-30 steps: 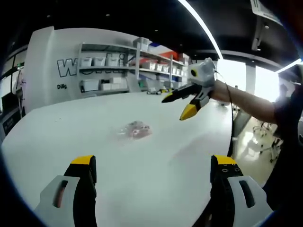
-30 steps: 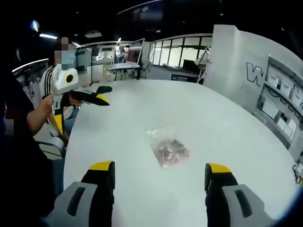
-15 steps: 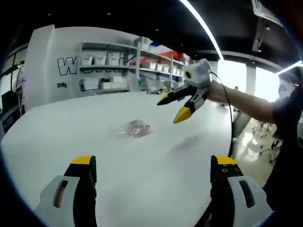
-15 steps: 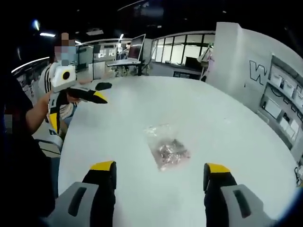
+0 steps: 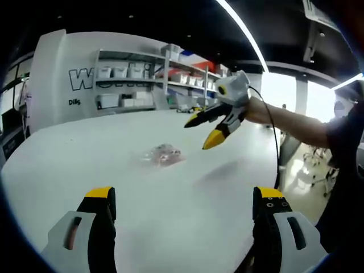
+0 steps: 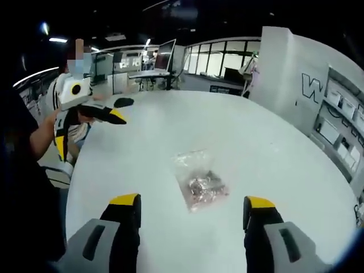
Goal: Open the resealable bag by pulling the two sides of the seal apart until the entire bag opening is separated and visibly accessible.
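Shelving stacked with pale storage boxes [image 5: 122,73] lined the white wall behind a broad, round-edged white table [image 5: 170,216], and glazed office partitions closed off the far side of the room. On that table lay one small clear resealable plastic bag [image 6: 197,181] holding a clump of pinkish-brown pieces; its seal looked closed, so the opening step was judged not yet begun.

From the left tool [image 5: 183,200], whose yellow-tipped black jaws stood wide apart and held nothing, the bag [image 5: 163,154] lay ahead and slightly left of the line between the jaws, well apart from them. Its outline was too small there to read an axis.

From the right tool [image 6: 193,203], jaws likewise spread wide and empty, the same bag sat just ahead, almost centred between the tips and near them. Its long axis ran away from the tool, tilted a little to the view's left, with the emptier clear end farther off and the filled end nearer. Which end carried the seal could not be told for certain.

The right tool seemed the nearer of the two to the bag. In the left gripper view it [image 5: 209,128] hung above the table, right of the bag, jaws parted. In the right gripper view the left tool [image 6: 116,110] hovered at the table's far-left edge, held by a hand.

Counted: one bag, two tools, one table.
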Available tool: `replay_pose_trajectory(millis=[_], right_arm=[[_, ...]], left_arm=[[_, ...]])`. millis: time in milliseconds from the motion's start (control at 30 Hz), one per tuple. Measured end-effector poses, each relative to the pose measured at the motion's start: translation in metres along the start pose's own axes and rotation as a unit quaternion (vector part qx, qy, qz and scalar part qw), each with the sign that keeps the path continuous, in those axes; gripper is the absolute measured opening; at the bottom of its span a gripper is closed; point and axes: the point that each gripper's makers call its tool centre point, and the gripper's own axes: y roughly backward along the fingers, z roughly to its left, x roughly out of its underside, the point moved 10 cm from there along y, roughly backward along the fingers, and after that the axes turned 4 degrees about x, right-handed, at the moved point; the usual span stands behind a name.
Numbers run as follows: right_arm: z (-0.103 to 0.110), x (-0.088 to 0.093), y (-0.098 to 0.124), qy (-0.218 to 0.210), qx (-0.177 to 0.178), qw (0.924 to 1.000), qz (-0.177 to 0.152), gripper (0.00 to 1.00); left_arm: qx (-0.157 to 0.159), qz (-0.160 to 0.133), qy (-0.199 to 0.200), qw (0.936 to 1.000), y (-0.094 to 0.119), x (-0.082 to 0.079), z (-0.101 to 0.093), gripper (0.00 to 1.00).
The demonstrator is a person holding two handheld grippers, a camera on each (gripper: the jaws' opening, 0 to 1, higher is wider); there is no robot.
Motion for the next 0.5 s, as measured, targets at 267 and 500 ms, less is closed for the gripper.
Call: replay_pose_trajectory(millis=[267, 500], right_arm=[[-0.0014, -0.0020, -0.0065, 0.001, -0.001, 1.0000, 0.001, 0.72], [-0.0019, -0.0026, -0.0103, 0.001, -0.004, 1.0000, 0.003, 0.72]], left_arm=[[-0.002, 0.002, -0.001, 1.0000, 0.0005, 0.0006, 0.0015, 0.99], [-0.003, 0.002, 0.000, 1.0000, 0.0008, 0.0011, 0.0025, 0.99]])
